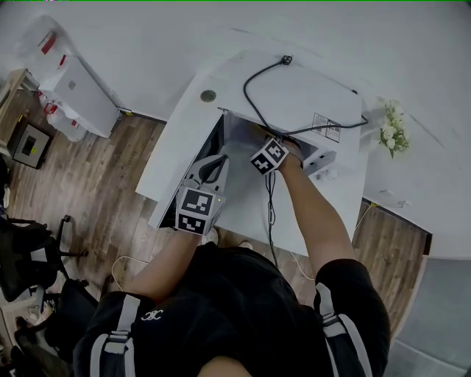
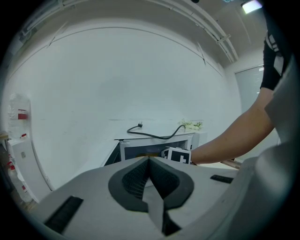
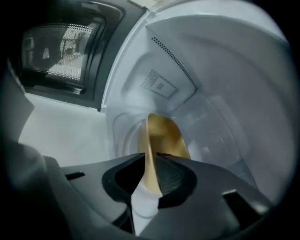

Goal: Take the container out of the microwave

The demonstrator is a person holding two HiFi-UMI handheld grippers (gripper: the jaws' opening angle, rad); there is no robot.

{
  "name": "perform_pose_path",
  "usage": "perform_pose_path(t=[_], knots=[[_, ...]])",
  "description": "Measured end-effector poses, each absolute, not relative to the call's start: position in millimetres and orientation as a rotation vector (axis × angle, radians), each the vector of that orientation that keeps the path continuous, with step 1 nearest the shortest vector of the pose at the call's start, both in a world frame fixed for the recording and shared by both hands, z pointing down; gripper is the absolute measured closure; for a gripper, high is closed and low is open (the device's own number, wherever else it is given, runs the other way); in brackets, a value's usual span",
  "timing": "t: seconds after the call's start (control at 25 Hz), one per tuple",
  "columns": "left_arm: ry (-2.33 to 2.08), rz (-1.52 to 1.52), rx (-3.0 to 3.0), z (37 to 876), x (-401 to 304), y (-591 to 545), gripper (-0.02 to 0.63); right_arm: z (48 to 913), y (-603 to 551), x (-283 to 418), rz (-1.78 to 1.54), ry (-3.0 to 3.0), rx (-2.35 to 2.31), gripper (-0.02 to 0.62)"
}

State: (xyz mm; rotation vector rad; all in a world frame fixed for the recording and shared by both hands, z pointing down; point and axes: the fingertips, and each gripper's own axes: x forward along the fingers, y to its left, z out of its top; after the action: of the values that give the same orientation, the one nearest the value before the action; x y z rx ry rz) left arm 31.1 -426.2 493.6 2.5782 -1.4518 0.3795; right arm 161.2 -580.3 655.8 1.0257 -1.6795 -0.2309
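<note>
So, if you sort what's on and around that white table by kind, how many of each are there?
Grey hand-held grippers: 2 (left gripper, right gripper)
White microwave, door open: 1
Tan container, held in the right fingers: 1
Black power cord: 1
White flower bunch: 1
Total: 6

Bright, even room light; ceiling lamp (image 2: 251,5) glares upper right. Gripper views: fisheye bending, black corners. Right gripper view dim, soft.
</note>
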Motion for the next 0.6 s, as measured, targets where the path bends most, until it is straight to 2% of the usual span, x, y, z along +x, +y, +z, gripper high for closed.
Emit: perform_pose_path(t=[0.24,0.6], knots=[[-1.453,0.378,2.576,493.1,32.0,-429.4,0.601,656.9,-579.8,164.7,-0.213,-1.687,0.981,0.568],[-1.428,0.368,2.602,488.3,38.1,-422.9,0.601,650.7,-544.5,167.6,-0.097,-1.772,0.869,0.568]])
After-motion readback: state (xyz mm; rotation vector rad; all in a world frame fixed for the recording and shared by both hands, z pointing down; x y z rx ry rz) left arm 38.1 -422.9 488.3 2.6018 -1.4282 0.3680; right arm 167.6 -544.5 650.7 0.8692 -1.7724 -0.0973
